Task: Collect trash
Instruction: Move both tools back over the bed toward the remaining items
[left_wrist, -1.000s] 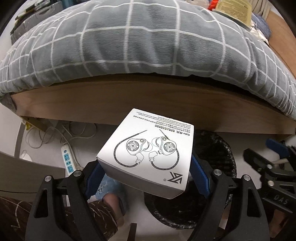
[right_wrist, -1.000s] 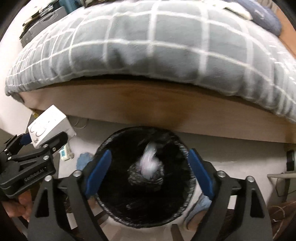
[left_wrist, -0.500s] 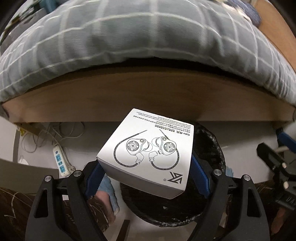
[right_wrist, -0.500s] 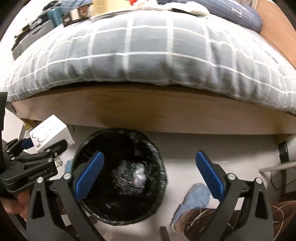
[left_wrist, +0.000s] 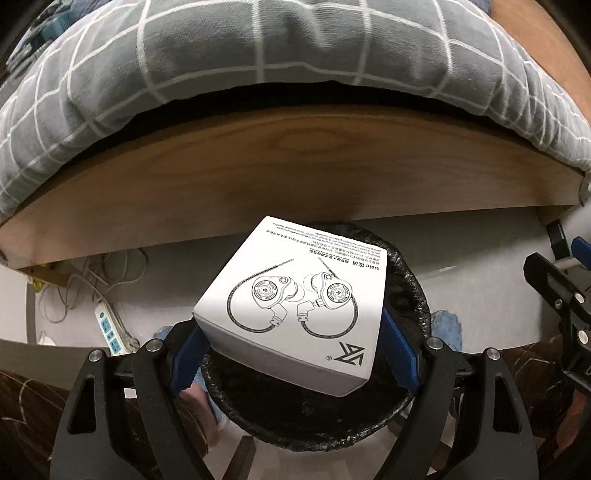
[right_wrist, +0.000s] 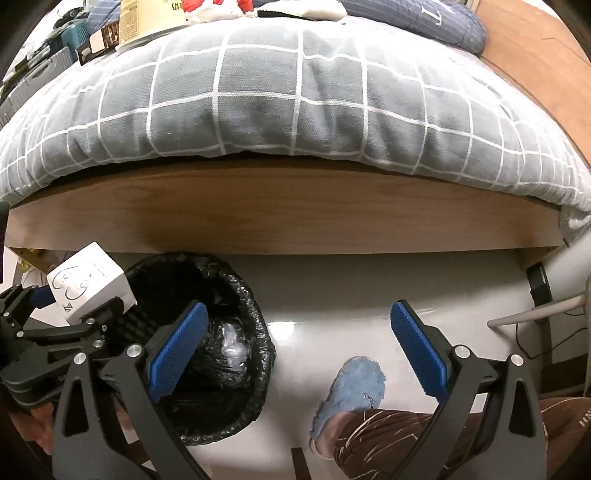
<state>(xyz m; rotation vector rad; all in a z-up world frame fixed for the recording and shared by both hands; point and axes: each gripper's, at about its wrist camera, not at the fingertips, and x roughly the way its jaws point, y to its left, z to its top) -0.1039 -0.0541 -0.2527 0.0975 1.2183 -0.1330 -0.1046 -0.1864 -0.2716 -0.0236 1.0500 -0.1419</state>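
My left gripper (left_wrist: 291, 347) is shut on a white earphone box (left_wrist: 295, 306) and holds it above the black-lined trash bin (left_wrist: 410, 280). The right wrist view shows the same box (right_wrist: 88, 282) at the bin's left rim, in the left gripper (right_wrist: 74, 317). The bin (right_wrist: 255, 384) stands on the floor by the bed and holds crumpled clear plastic (right_wrist: 232, 343). My right gripper (right_wrist: 299, 350) is open and empty, over the floor to the right of the bin.
A bed with a grey checked duvet (right_wrist: 295, 99) and a wooden frame (right_wrist: 288, 214) rises behind the bin. A power strip and cables (left_wrist: 107, 325) lie at the left. The person's blue slipper (right_wrist: 351, 387) and leg are right of the bin. Clutter lies on the bed (right_wrist: 147, 22).
My left gripper has carried the box to the right, over the bin. My right gripper has opened wide and moved right, off the bin, leaving the crumpled plastic inside.
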